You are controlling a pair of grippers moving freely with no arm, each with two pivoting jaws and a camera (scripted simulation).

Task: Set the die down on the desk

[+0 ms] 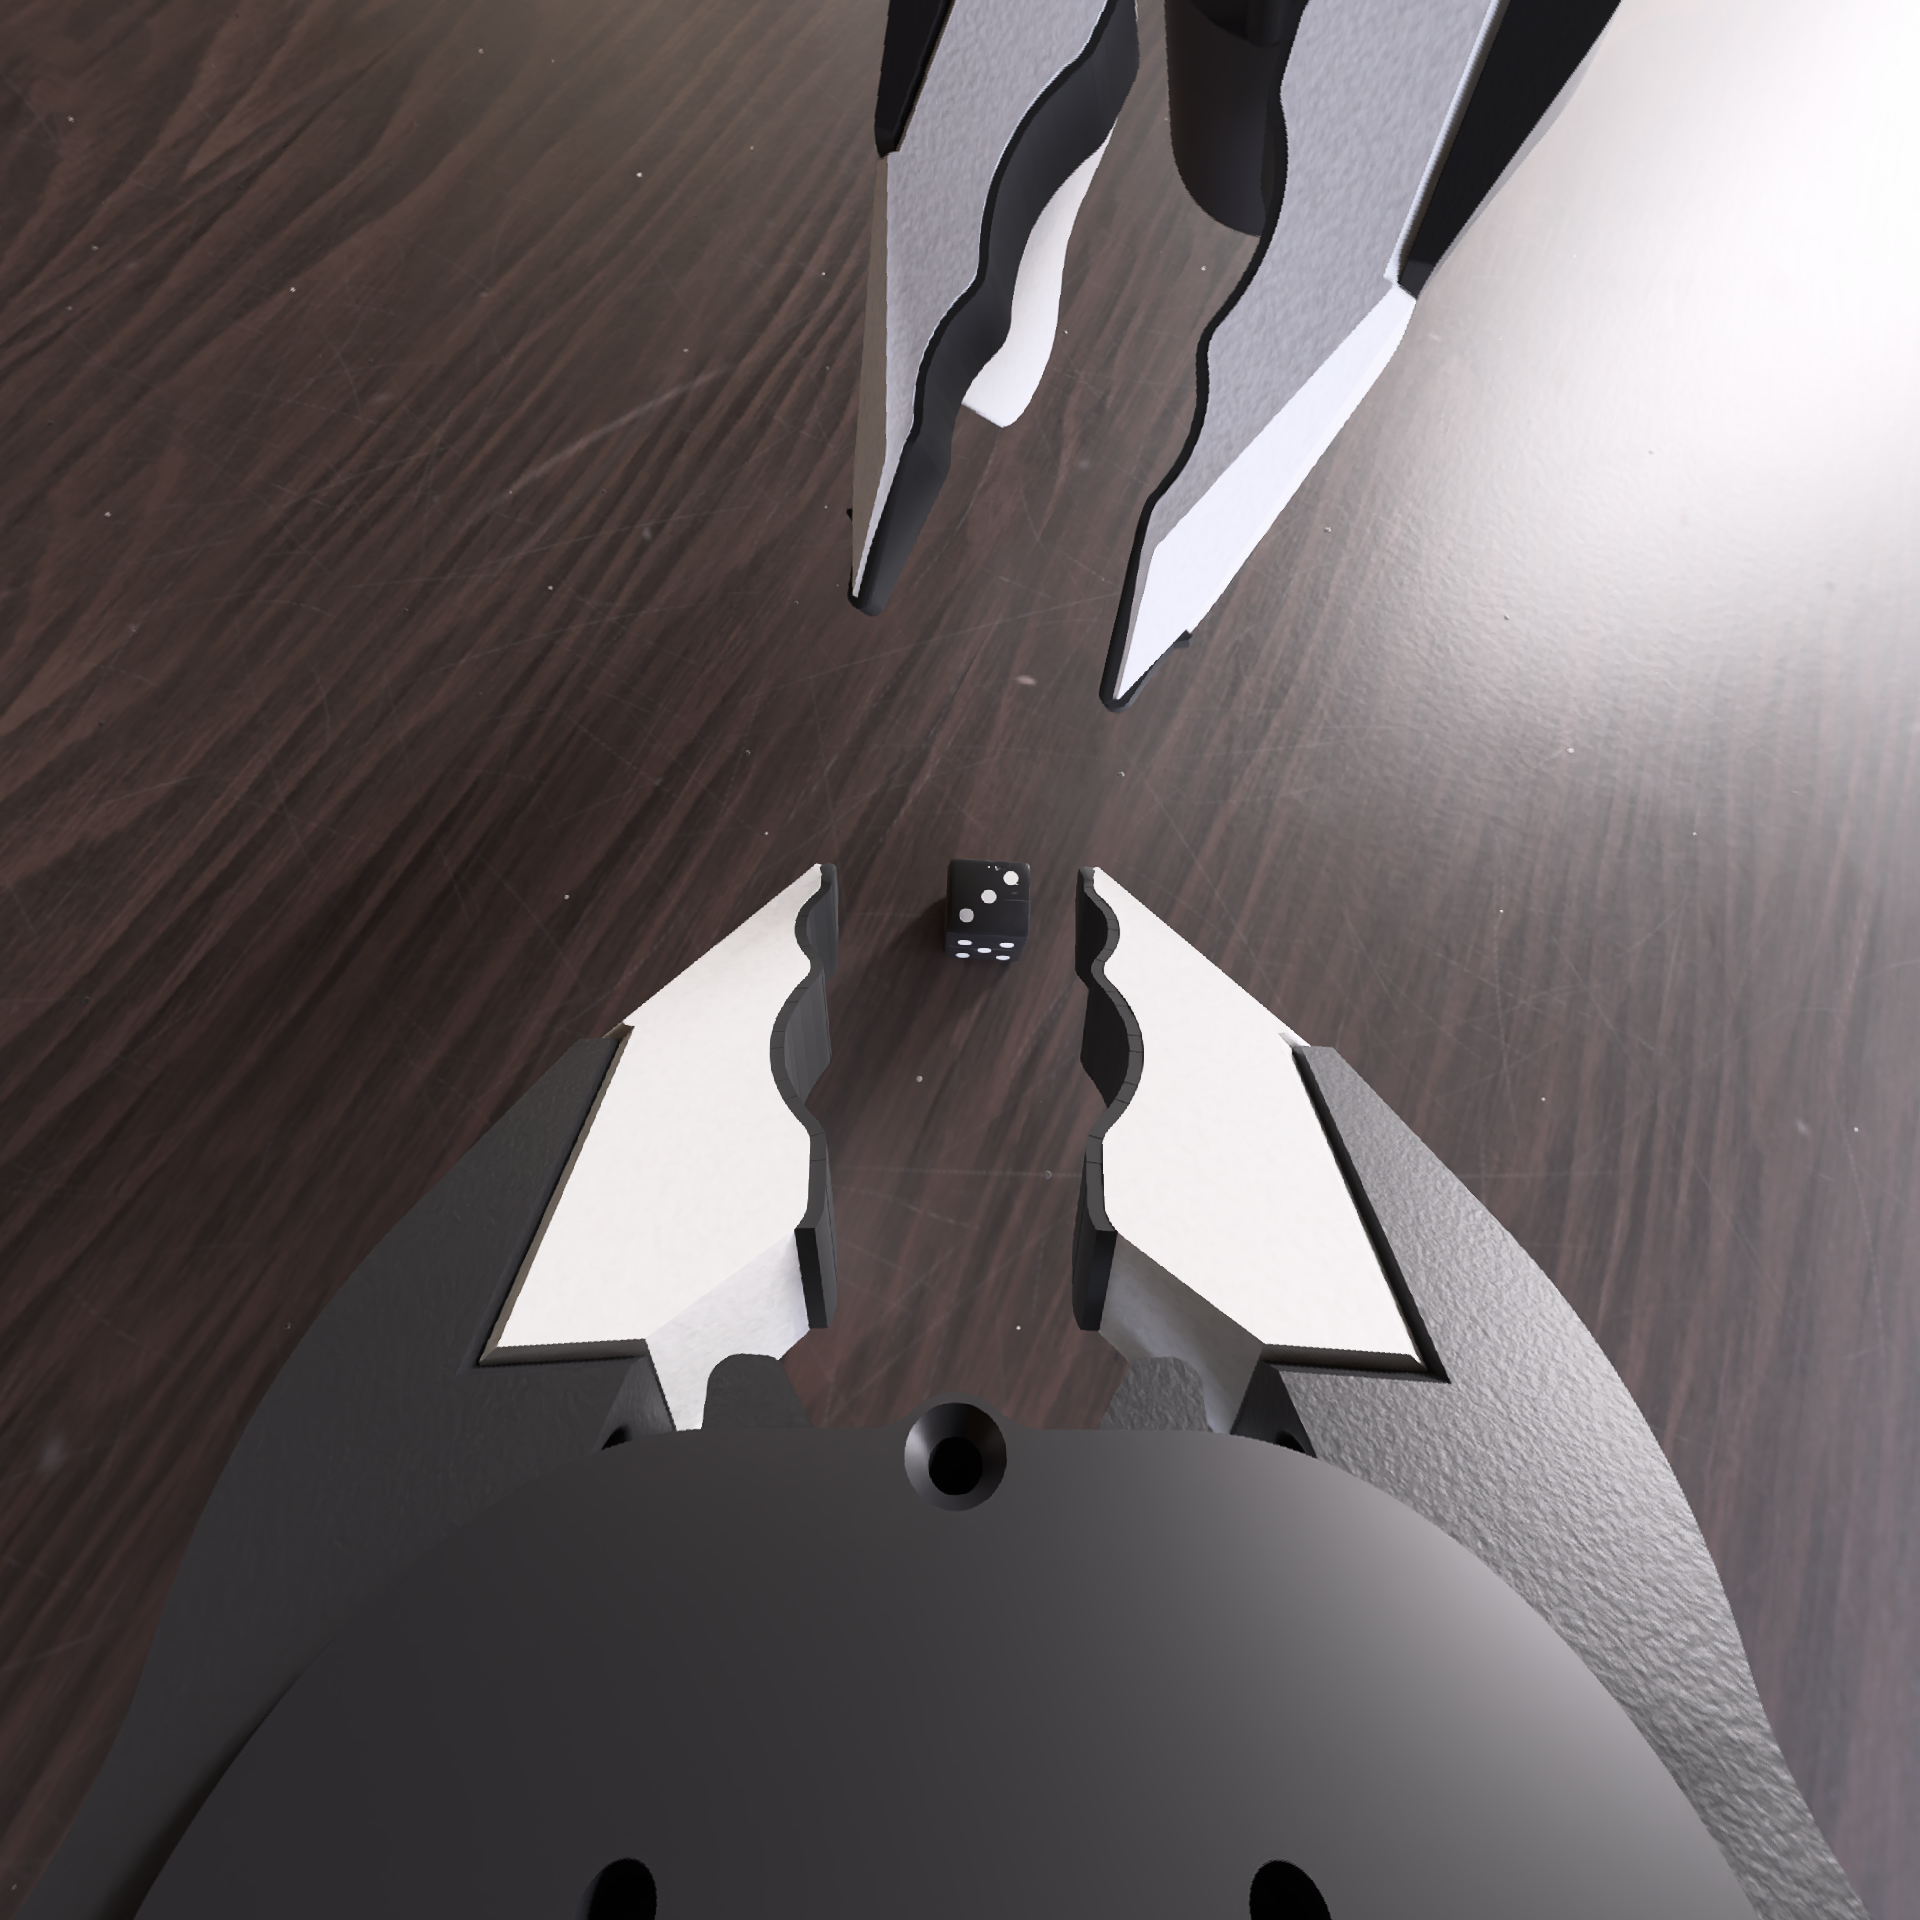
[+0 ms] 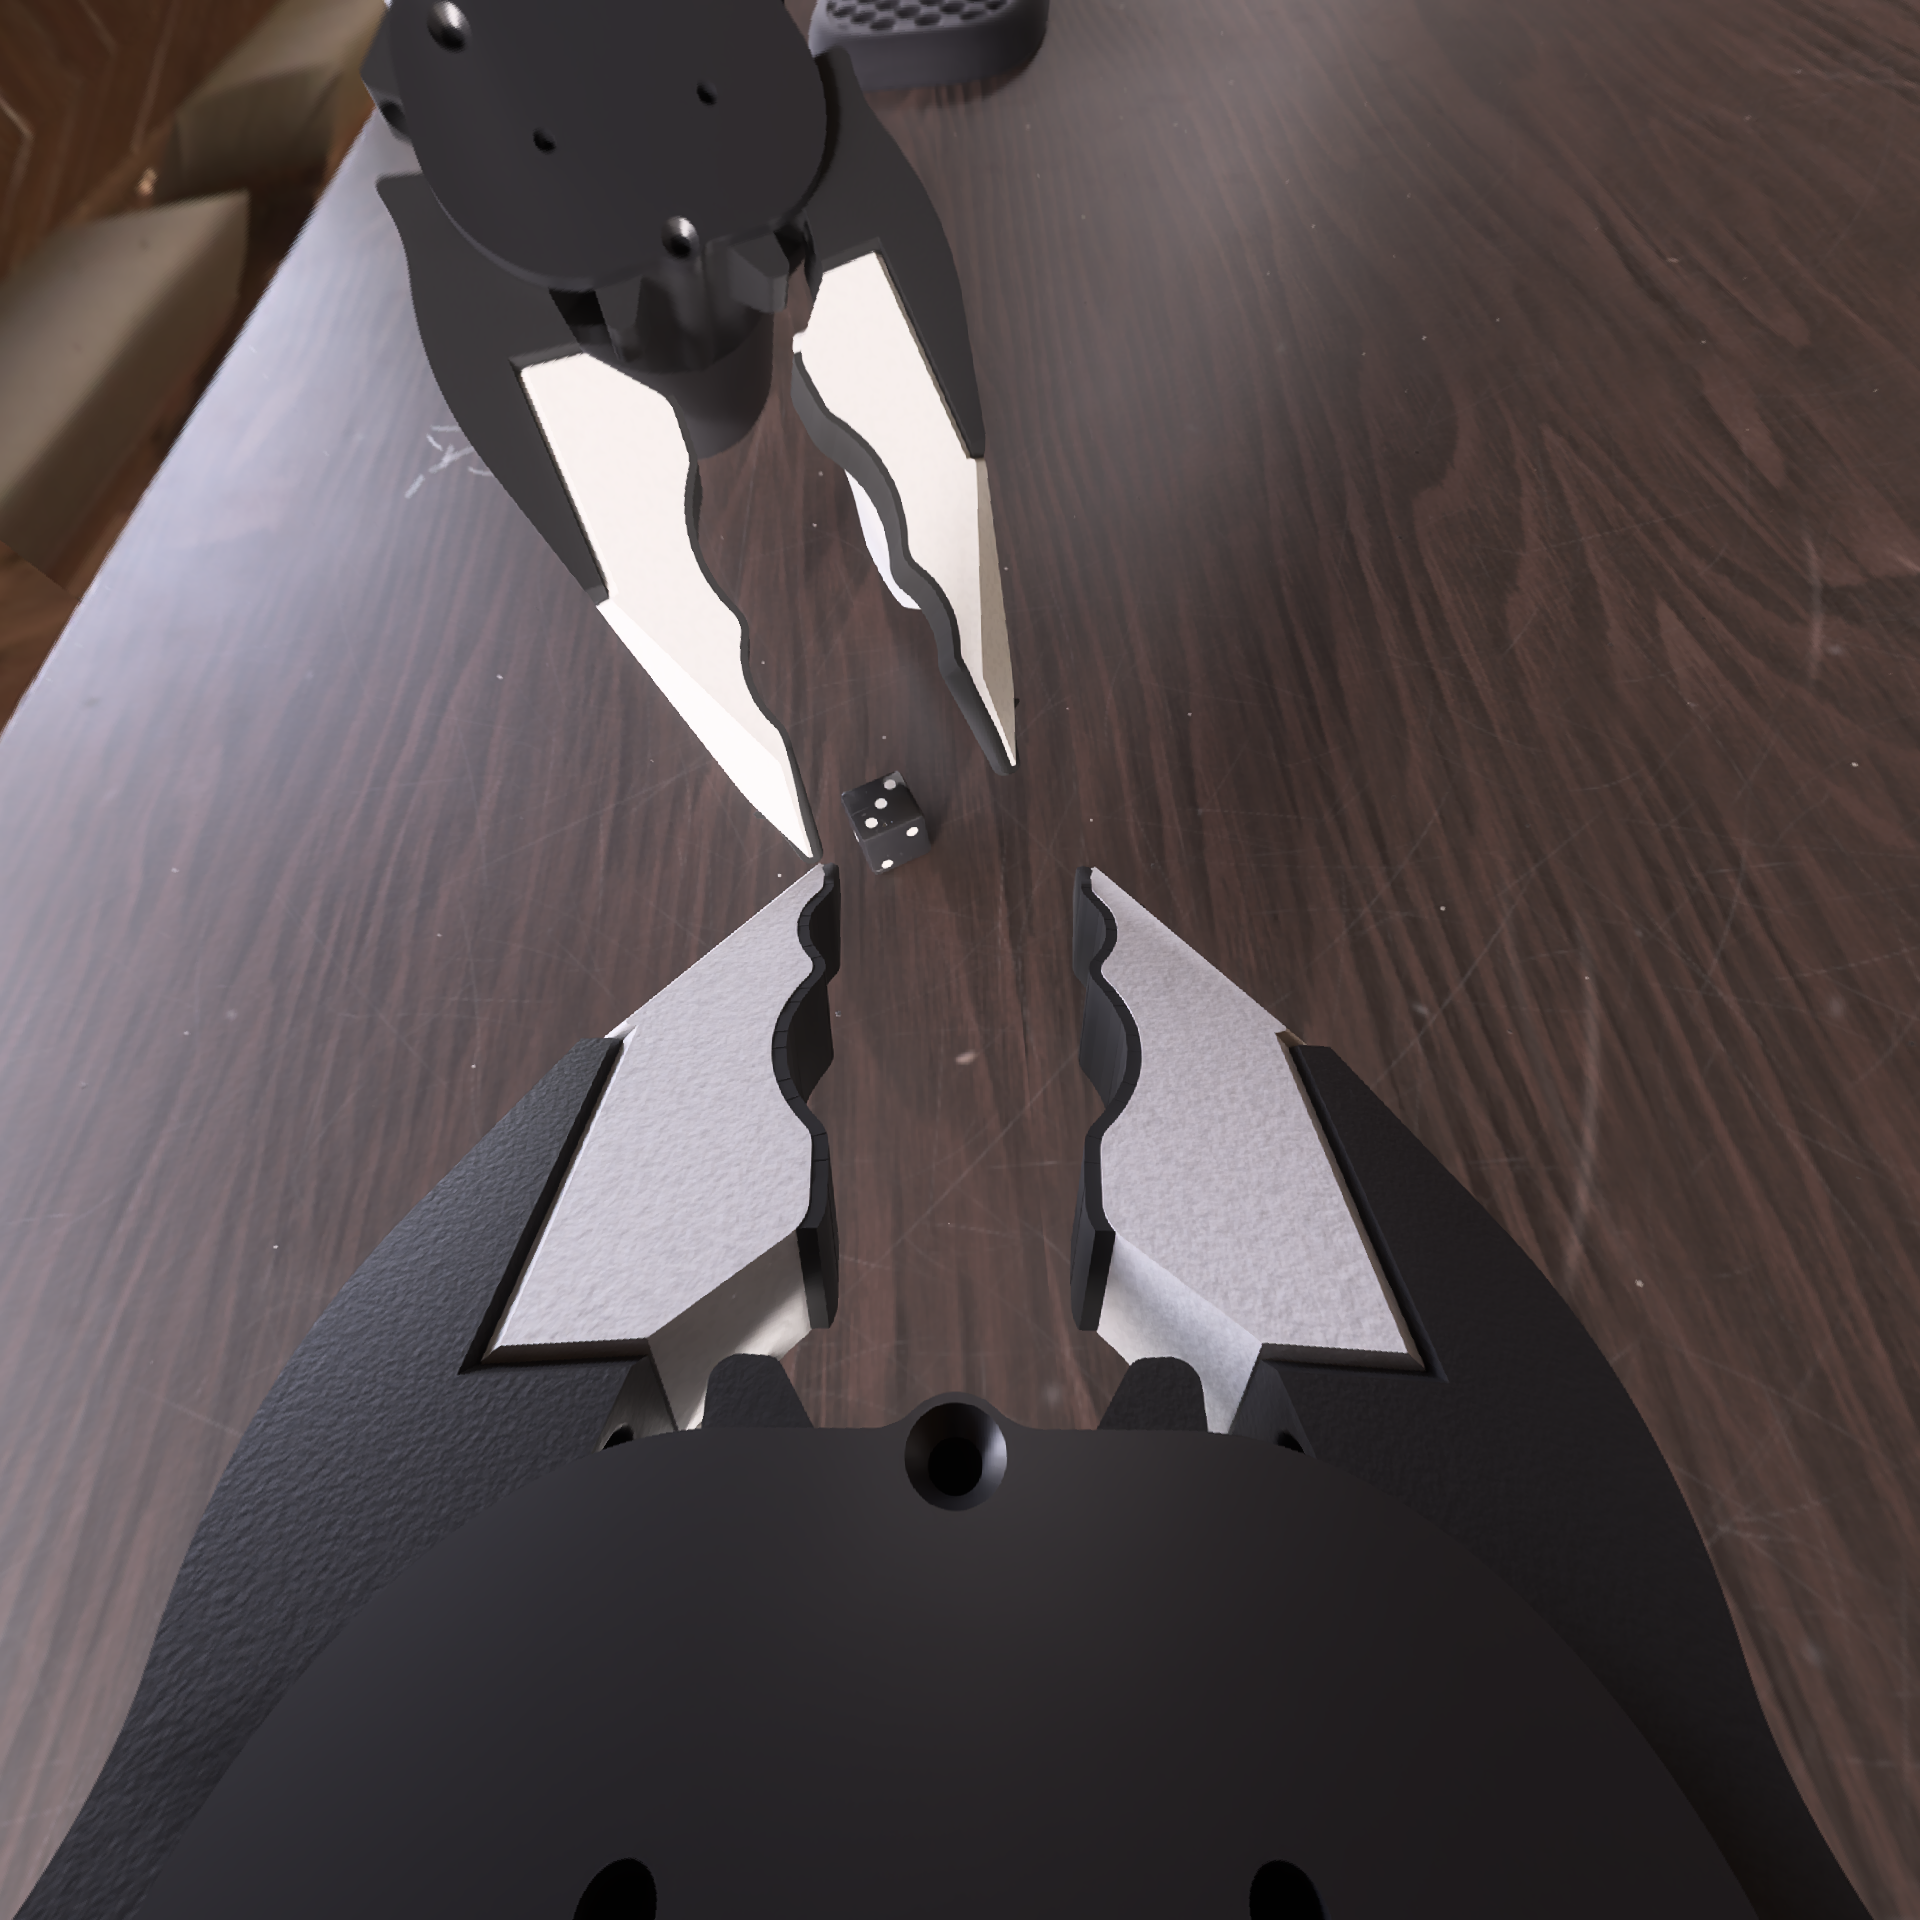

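My left gripper (image 1: 954,883) hovers low over the dark wood desk (image 1: 416,623), jaws spread wide and holding nothing. The black die (image 1: 987,914) sits on the desk between and just beyond its fingertips, touching neither, three pips up. Farther off, my right gripper (image 1: 997,655) points back toward it from the far side, jaws likewise parted and empty, tips well short of the die.

From the right wrist view the same order holds: my right gripper (image 2: 954,883) nearest, the die (image 2: 886,828) just past its left fingertip, then the left gripper (image 2: 909,810) straddling it from beyond. At the far edge lies a dark perforated object (image 2: 925,47) I cannot identify.

By my reading the placing is done: the die rests flat and free. What remains, at most, is drawing both grippers clear without nudging it.
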